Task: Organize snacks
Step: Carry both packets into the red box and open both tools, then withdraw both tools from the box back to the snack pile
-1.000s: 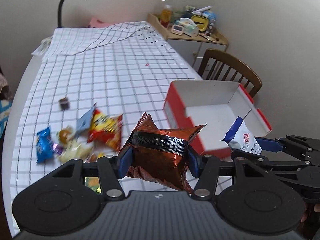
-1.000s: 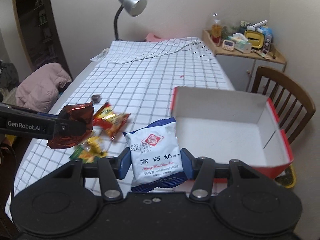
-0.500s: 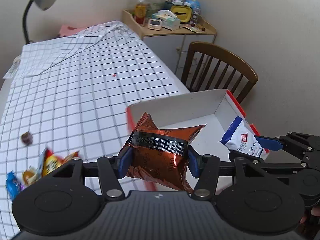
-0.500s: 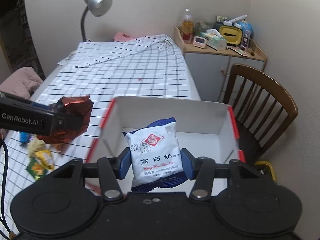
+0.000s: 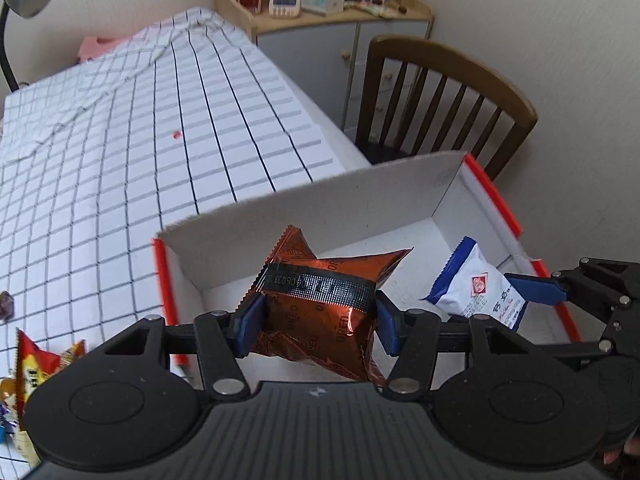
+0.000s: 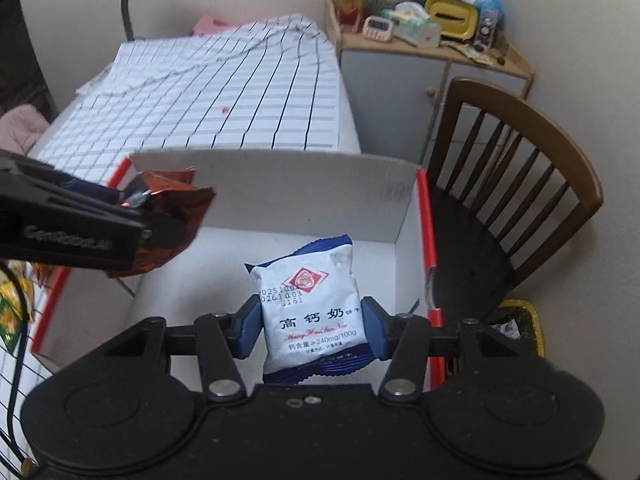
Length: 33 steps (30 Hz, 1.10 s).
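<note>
Snacks hang over the open box (image 5: 320, 196) on the tabletop (image 5: 120, 128), the left tool (image 5: 316, 330) clamped on a copper packet (image 5: 320, 312) and the right tool (image 6: 310, 332) on a white packet (image 6: 312, 312), and crowded tools could collide on release.

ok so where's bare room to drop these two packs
The box floor is bare between its white far wall and red side rims, under both packs. The checked cloth beyond the box is open too. The snack pile at the left is crowded.
</note>
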Motion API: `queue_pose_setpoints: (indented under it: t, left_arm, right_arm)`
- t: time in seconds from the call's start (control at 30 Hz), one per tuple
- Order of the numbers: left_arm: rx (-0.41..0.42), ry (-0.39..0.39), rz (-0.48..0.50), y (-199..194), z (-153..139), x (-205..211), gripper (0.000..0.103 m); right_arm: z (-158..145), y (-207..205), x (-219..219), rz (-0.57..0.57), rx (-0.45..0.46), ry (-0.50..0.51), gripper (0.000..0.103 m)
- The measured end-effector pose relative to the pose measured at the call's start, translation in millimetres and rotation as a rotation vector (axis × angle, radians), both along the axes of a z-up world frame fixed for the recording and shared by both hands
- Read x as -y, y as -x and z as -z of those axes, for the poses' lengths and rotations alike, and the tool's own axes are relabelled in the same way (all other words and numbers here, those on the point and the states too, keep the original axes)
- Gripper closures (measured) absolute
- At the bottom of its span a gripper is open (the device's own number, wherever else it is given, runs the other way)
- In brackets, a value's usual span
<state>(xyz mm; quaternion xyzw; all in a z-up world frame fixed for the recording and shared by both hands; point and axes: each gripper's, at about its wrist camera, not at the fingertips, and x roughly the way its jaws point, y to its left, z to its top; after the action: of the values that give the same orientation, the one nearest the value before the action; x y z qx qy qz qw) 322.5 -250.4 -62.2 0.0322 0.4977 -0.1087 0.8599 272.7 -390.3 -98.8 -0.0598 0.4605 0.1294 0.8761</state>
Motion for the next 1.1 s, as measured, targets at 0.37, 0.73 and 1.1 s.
queue_pose_setpoints:
  t: [0.37,0.73,1.1]
  left_arm:
    - [-0.127,-0.073,0.027,-19,51,19,0.046]
    - [-0.22,-0.094,0.048,-19,72,22,0.046]
    - [-0.188,-0.03,0.013,-10,54,14,0.045]
  right_arm:
    - [36,-16,-11,-0.105,-0.104,0.049,0.052]
    - [48,-11,-16,-0.15,-0.177,0.069,0.052]
    - [26,3,-7,-0.163,-0.136,0.021,0.04]
